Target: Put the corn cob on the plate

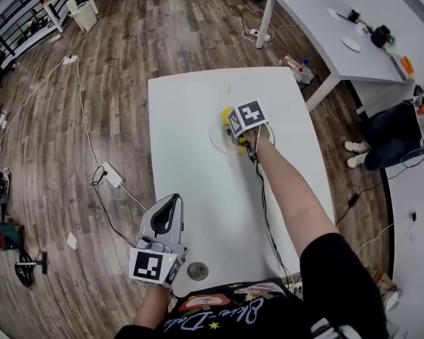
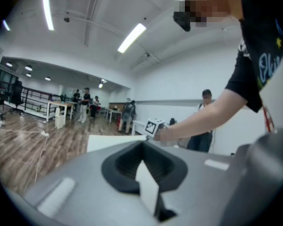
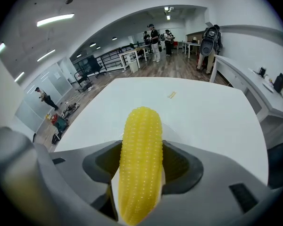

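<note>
Wood-plank flooring runs all round the white table (image 1: 198, 119), and our landmark, the plate (image 1: 215, 138), lies on its middle part. From the head view we see that plate as a pale disc with the right gripper (image 1: 234, 127) right over it. Only a yellow sliver of the corn cob (image 1: 227, 111) peeks out past the marker cube.

The right gripper view gives what the head view hides. Its jaws are clamped on the cob (image 3: 140, 159), one on each flank. The cob's long axis runs along the jaws, and its rounded tip points away from the camera, toward the table edge beyond the plate. We cannot tell from any view whether the cob touches the plate.

Well apart from the plate, off the table's near left corner, hangs the left gripper (image 1: 169, 205). Its own view shows the jaws together, nothing between them, aimed level across the table toward the plate and the person's outstretched forearm (image 2: 203, 117).

Beyond the plate a small yellowish mark (image 3: 171, 94) sits on the tabletop. Nearer us than the plate, a round dark disc (image 1: 197, 270) lies at the table's edge. Left of the plate, down on the floor, lie a power strip (image 1: 113, 175) and cables. Far right of the plate stands a second table (image 1: 318, 27) carrying small items. Nothing stands between cob and plate.
</note>
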{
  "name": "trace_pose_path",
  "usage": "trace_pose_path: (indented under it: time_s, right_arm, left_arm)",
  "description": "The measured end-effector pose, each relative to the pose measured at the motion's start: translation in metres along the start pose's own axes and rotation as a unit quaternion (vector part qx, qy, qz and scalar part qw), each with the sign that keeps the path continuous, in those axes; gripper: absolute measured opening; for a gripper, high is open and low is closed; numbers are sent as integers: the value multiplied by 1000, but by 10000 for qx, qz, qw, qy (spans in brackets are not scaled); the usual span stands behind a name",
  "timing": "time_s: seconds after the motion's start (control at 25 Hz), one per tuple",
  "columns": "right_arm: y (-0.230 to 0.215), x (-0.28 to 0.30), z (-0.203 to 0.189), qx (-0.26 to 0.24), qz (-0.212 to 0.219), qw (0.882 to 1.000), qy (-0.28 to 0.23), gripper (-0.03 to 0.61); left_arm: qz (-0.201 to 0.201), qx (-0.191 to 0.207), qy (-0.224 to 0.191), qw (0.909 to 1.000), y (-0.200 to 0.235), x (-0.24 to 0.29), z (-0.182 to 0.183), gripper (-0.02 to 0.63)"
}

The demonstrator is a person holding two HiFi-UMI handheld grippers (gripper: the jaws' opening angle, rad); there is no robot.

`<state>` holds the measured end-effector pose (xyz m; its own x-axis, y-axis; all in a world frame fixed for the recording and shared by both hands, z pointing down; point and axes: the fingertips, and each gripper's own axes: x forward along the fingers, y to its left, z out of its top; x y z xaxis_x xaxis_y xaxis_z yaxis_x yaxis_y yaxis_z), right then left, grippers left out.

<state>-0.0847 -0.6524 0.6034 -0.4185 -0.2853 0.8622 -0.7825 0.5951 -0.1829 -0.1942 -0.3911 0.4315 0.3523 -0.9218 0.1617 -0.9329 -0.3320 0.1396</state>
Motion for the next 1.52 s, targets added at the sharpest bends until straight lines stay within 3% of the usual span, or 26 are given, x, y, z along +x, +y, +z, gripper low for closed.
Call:
trace_pose_path:
  time_s: [0.36, 0.52, 0.68, 0.8, 0.92, 1.08, 1.12, 1.2, 1.24, 1.52]
  right_arm:
    - [5, 2, -2, -299, -172, 9982, -482, 264]
    - [16, -32, 1, -393, 18, 9927, -1142, 264]
    - [31, -104, -18, -227, 74, 9712, -2371, 264]
    - [46, -156, -63, -73, 31, 9510, -3092, 264]
    - [62, -204, -111, 409, 81, 9314, -3617, 262]
    - [80, -259, -160, 711, -100, 9089, -4108, 254]
    - [82, -271, -168, 725, -208, 9037, -4215, 222]
    - [81, -290, -182, 824, -375, 8930, -4409, 92]
    - [79, -297, -188, 884, -408, 8888, -4478, 64]
    - [82, -322, -205, 936, -350, 8748, -4741, 28]
  left_arm:
    - [40, 15, 55, 10000, 3, -7, -1, -9]
    - [89, 65, -41, 9999, 1, -15, 5, -9]
    - [75, 172, -168, 9997, -5, -19, 16, -9]
    - [0, 264, -297, 9992, -15, -29, 22, -9]
    - [-65, 289, -424, 9987, -28, -46, 25, -9]
    - [-137, 317, -456, 9984, -47, -64, 24, -9]
    - [-153, 328, -461, 9983, -52, -66, 23, -9]
    - [-205, 341, -478, 9981, -62, -65, 23, -9]
    - [-243, 342, -500, 9979, -68, -63, 24, -9]
    - [-329, 417, -624, 9966, -90, -59, 34, -9]
